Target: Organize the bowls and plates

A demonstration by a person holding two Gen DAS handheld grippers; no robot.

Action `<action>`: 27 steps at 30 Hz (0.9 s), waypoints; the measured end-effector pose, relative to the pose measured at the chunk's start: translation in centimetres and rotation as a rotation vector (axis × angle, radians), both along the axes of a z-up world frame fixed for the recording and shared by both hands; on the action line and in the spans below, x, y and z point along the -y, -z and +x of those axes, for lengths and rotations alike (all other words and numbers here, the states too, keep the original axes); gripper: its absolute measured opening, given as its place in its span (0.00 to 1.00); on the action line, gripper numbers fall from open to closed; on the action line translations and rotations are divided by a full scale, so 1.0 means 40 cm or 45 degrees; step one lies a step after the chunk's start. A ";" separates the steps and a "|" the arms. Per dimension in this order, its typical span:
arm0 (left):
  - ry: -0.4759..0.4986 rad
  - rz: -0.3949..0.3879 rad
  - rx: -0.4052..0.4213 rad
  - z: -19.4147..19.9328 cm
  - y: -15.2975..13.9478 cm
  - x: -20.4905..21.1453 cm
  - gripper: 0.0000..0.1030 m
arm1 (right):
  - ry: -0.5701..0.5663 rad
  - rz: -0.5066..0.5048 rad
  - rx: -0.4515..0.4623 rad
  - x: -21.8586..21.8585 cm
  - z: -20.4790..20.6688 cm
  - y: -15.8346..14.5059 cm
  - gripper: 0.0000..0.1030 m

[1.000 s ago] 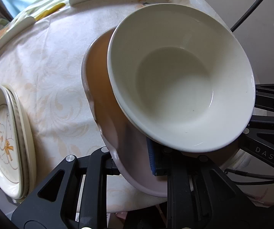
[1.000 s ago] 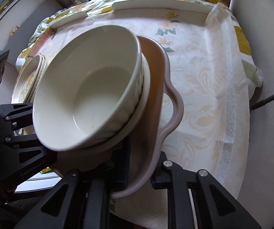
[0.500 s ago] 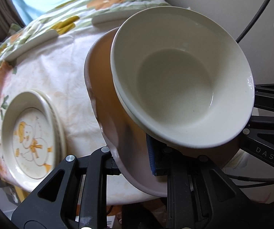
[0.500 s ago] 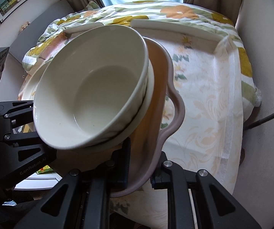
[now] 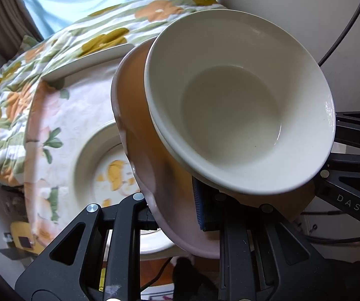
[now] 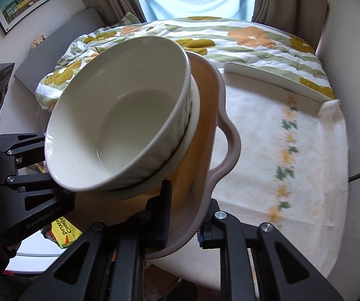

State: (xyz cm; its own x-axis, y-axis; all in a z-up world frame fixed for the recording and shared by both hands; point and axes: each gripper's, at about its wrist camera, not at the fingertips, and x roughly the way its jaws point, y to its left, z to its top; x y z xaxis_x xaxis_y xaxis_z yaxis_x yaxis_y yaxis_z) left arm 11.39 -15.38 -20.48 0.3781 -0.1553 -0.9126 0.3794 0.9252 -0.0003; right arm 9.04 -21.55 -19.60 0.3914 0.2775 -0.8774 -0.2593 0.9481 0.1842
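Observation:
A pink tray (image 5: pixel 140 115) with an orange inside carries stacked white bowls (image 5: pixel 232 115). My left gripper (image 5: pixel 175 213) is shut on the tray's rim, and my right gripper (image 6: pixel 183 223) is shut on its opposite rim (image 6: pixel 227 150). The tray and bowls (image 6: pixel 119 135) hang in the air above the table, tilted. Below the tray in the left wrist view lies a stack of white plates (image 5: pixel 99 160) with a yellow cartoon print.
The round table (image 6: pixel 305 165) has a pale floral cloth. A bed with a flowered quilt (image 6: pixel 230 37) lies behind it, under a window. A white chair back (image 6: pixel 350 57) stands at the right. A snack packet (image 6: pixel 62 230) lies low at the left.
Both grippers have lifted the tray with the bowls higher and toward the near side. The printed plates now lie under the tray in the left wrist view.

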 end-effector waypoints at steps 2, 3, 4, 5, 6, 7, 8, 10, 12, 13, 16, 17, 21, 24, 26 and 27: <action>0.014 0.012 -0.012 0.007 0.005 -0.054 0.17 | 0.010 0.008 -0.013 -0.057 0.010 0.008 0.15; 0.021 0.016 -0.020 0.010 0.010 -0.082 0.17 | 0.016 0.011 -0.018 -0.081 0.014 0.014 0.15; 0.025 0.019 -0.028 0.023 0.016 -0.110 0.17 | 0.020 0.015 -0.023 -0.108 0.018 0.021 0.15; 0.031 0.023 -0.036 0.026 0.022 -0.136 0.17 | 0.024 0.016 -0.028 -0.132 0.021 0.028 0.15; 0.037 0.026 -0.045 0.036 0.033 -0.162 0.17 | 0.028 0.015 -0.032 -0.155 0.023 0.035 0.15; 0.042 0.029 -0.054 0.052 0.045 -0.192 0.17 | 0.034 0.013 -0.038 -0.177 0.026 0.043 0.15; 0.048 0.029 -0.064 0.062 0.058 -0.215 0.17 | 0.041 0.012 -0.044 -0.195 0.027 0.050 0.15; 0.062 0.028 -0.084 0.068 0.077 -0.247 0.17 | 0.061 0.014 -0.053 -0.228 0.029 0.064 0.15; 0.077 0.027 -0.095 0.065 0.096 -0.265 0.17 | 0.074 0.009 -0.064 -0.247 0.025 0.073 0.15; 0.086 0.026 -0.100 0.064 0.101 -0.273 0.17 | 0.079 0.001 -0.069 -0.257 0.025 0.078 0.15; 0.106 0.021 -0.111 0.062 0.118 -0.287 0.17 | 0.094 -0.015 -0.089 -0.269 0.022 0.087 0.15; 0.111 0.016 -0.113 0.061 0.124 -0.290 0.17 | 0.096 -0.021 -0.095 -0.270 0.022 0.090 0.15; 0.112 0.000 -0.128 0.065 0.145 -0.295 0.17 | 0.106 -0.026 -0.097 -0.266 0.020 0.105 0.15; 0.112 -0.007 -0.136 0.075 0.165 -0.301 0.17 | 0.106 -0.040 -0.108 -0.263 0.021 0.119 0.15; 0.102 -0.010 -0.144 0.070 0.171 -0.301 0.16 | 0.108 -0.037 -0.113 -0.264 0.019 0.127 0.15; 0.103 -0.005 -0.134 0.067 0.172 -0.298 0.16 | 0.112 -0.030 -0.114 -0.261 0.018 0.133 0.15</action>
